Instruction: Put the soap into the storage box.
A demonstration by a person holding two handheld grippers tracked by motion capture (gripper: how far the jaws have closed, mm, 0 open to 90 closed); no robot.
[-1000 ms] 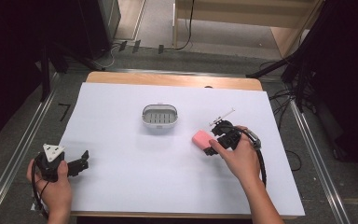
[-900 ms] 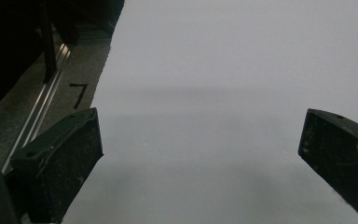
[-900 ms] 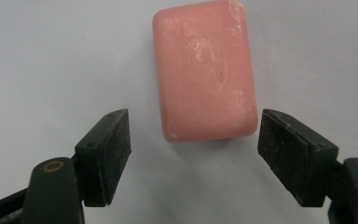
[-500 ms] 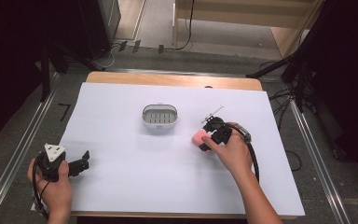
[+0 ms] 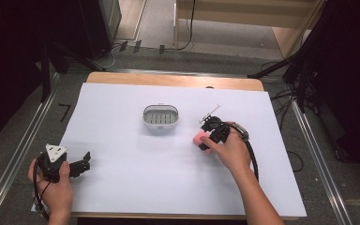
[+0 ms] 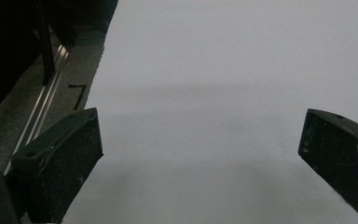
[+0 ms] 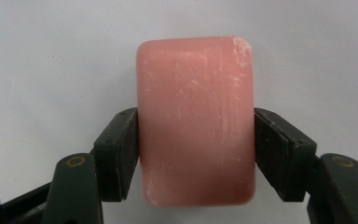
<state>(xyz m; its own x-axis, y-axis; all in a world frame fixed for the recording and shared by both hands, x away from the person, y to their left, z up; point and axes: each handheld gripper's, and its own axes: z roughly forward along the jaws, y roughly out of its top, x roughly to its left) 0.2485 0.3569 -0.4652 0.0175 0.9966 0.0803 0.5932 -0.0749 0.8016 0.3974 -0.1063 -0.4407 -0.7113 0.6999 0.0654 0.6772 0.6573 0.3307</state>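
A rounded pink soap bar, its waxy face scuffed white, sits clamped in the right claw above the white-covered worktop. The left claw gapes wide over bare sheet; a grey slotted oval dish stands nearby.

grey floor, wooden furniture, black stands

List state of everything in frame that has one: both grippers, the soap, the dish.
Right gripper: shut on the pink soap bar, jaws pressing its two long sides.
Pink soap bar: clamped in the right gripper, right of the soap dish, not in it.
Soap dish: empty, upright on the white sheet.
Left gripper: open, jaws wide apart, nothing between them, at the table's near left.
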